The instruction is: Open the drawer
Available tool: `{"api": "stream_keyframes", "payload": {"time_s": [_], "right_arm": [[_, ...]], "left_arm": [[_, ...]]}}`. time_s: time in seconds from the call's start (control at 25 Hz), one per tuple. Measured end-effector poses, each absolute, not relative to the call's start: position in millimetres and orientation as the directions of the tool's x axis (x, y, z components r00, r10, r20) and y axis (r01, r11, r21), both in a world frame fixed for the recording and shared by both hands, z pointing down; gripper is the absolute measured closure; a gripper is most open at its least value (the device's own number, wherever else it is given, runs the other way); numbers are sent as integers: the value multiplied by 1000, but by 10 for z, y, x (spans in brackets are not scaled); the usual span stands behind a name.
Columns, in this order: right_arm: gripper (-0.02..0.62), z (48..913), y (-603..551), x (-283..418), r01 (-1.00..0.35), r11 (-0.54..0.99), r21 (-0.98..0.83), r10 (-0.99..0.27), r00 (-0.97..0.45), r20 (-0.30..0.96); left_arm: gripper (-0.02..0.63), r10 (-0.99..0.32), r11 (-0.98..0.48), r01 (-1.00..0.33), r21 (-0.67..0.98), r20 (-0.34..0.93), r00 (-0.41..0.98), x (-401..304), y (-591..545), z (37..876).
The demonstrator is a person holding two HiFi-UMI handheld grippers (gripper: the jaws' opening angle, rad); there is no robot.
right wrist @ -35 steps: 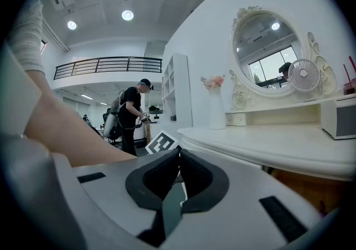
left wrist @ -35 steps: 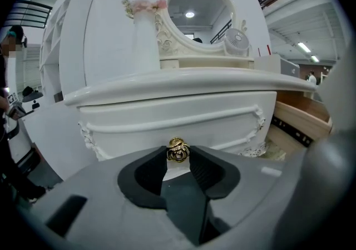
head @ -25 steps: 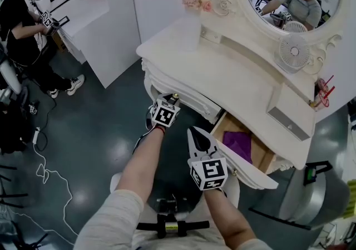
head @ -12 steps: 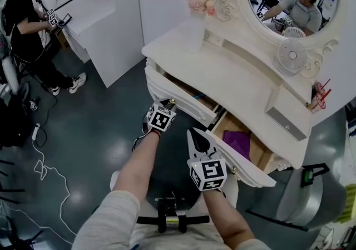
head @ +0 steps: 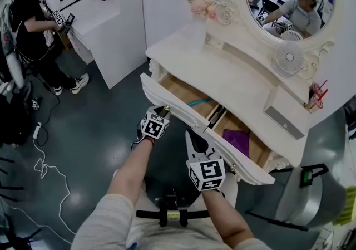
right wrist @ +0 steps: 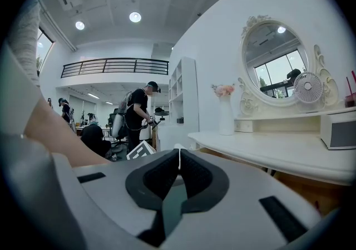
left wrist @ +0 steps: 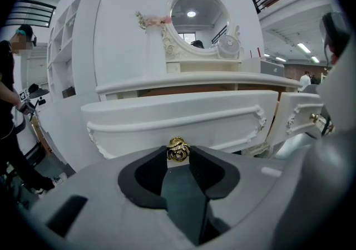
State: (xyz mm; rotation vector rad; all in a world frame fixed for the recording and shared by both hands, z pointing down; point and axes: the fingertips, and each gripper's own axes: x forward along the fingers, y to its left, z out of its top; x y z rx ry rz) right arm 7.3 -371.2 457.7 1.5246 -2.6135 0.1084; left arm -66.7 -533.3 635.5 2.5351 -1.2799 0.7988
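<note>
The white dressing table has two drawers. Its left drawer stands pulled out, showing a wooden inside with a thin blue item. My left gripper is shut on the gold knob in the middle of that drawer's front panel. The right drawer also stands open, with a purple cloth in it. My right gripper is shut with nothing between its pads, and hangs between the two drawer fronts without touching either.
On the tabletop stand a vase of pink flowers, a small fan and a white box below an oval mirror. A person stands by a white counter at far left. Cables lie on the dark floor.
The left drawer has slid out towards me, with my left gripper drawing back on its knob. Its wooden inside now shows. My right gripper has hardly shifted.
</note>
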Motion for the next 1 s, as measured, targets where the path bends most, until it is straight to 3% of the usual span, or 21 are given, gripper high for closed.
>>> {"api": "stream_keyframes", "payload": {"time_s": [1.0], "right_arm": [[584,4513,-3327,-159,-858,514,-3,-850,-510,133]], "left_arm": [[474,-700,-582,-812,-49,538,470,-1239,-4615,6310]]}}
